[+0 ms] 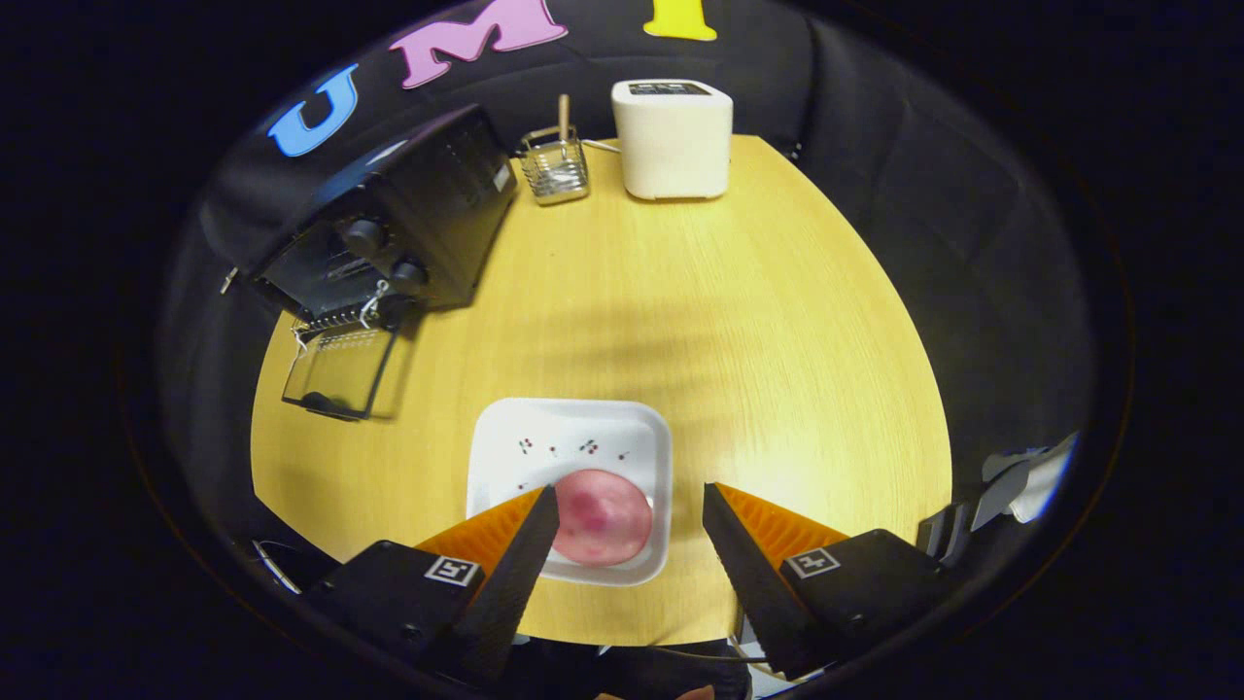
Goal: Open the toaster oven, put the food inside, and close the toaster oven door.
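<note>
The gripper point(630, 501) is hovering over the near part of a round wooden table point(758, 321), and its fingers are standing wide apart, grasping nothing. Between the fingers a pink round piece of food point(607, 515) is lying on a white square plate point(573, 442) with rounded corners and some small dark marks. The food is sitting at the near side of the plate, just beside one finger. The plate is resting near the table's near edge.

Beyond the fingers, at the far left of the table, the black toaster oven point(389, 228) is standing with its glass door point(335, 374) folded down flat, reaching close to the table's edge. A wide bare stretch of pale wood grain is lying between the plate and the oven. At the far edge a small wire basket point(556, 170) with a wooden stick and a white boxy appliance point(673, 138) with rounded corners are standing side by side.
</note>
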The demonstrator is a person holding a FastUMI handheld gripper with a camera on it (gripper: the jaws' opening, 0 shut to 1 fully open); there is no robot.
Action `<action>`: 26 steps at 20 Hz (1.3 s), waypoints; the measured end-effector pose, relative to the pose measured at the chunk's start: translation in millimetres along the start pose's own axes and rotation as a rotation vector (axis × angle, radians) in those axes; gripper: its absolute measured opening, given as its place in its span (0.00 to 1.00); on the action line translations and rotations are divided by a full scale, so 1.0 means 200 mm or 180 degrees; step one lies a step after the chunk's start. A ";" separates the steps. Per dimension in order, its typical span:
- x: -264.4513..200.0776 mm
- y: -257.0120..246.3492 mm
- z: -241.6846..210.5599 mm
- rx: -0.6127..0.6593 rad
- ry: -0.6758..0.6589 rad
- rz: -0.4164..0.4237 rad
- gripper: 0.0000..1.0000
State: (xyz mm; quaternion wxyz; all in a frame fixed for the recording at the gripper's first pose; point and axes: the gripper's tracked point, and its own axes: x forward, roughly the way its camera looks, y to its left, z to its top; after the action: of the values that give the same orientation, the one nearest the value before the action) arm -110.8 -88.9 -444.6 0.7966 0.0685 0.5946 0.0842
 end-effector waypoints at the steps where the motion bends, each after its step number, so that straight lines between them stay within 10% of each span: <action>1: 0.05 -0.04 -0.02 0.0023 0.0090 0.0000 0.96; 9: 0.28 -0.10 -0.05 0.0454 0.0620 0.0193 0.39; 11: 0.28 -0.09 -0.07 0.0548 0.0647 0.0225 0.11; 19: 0.17 -0.10 -0.06 0.1311 0.0430 0.1085 0.05; 26: 0.14 -0.02 -0.12 0.1828 0.0276 0.1272 0.05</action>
State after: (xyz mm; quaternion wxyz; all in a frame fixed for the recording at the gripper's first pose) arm -125.1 -87.2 -479.2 0.6866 0.4011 0.6022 0.0706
